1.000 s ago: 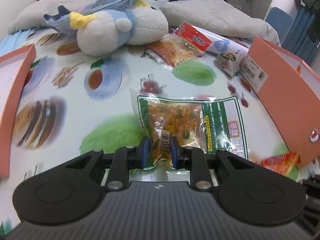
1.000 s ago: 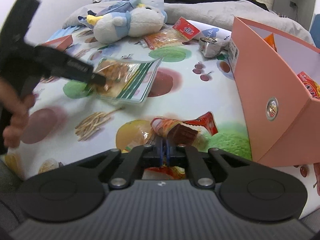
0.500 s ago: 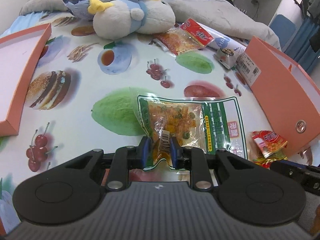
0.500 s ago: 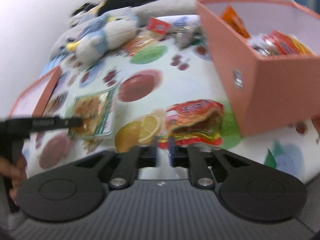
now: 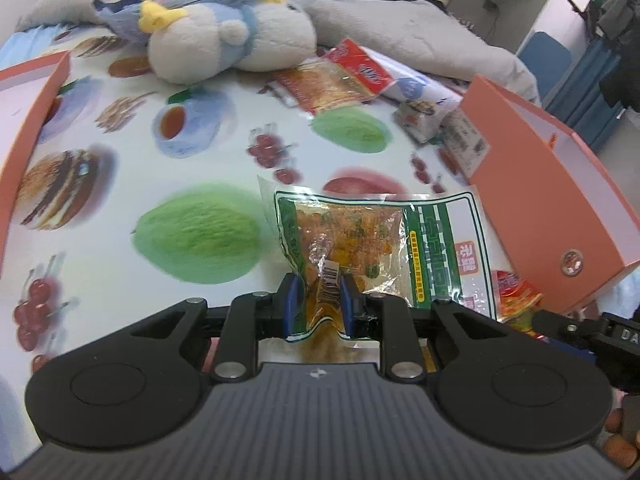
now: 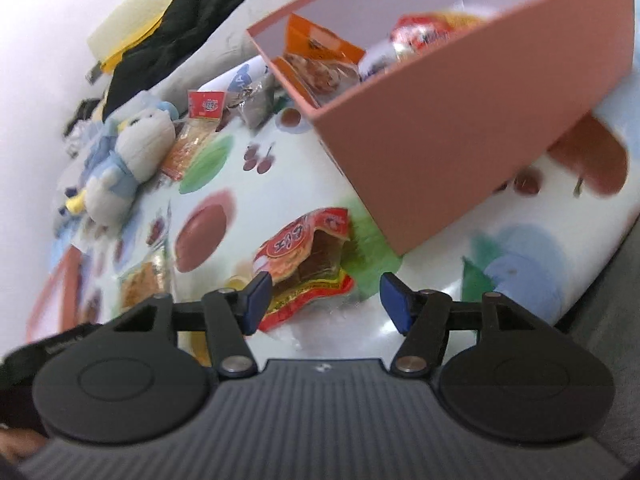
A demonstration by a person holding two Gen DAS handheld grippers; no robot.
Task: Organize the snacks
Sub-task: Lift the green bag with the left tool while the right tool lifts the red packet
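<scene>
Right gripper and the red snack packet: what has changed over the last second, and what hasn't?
The right gripper rolled and let go: its jaws, shut a second ago, are opening, and the red packet lies unpinched beside the orange box. The left gripper stays clamped on the green-edged packet.

Legible markings:
- right gripper [image 5: 592, 330], seen at the lower right edge of the left wrist view: white letters "DA", cut off by the frame
- blue-and-white packet [image 6: 242, 78] beside the orange box: letters "HA"
- green-bordered snack bag [image 5: 380, 240]: barcode label and Chinese characters, too blurred to read
</scene>
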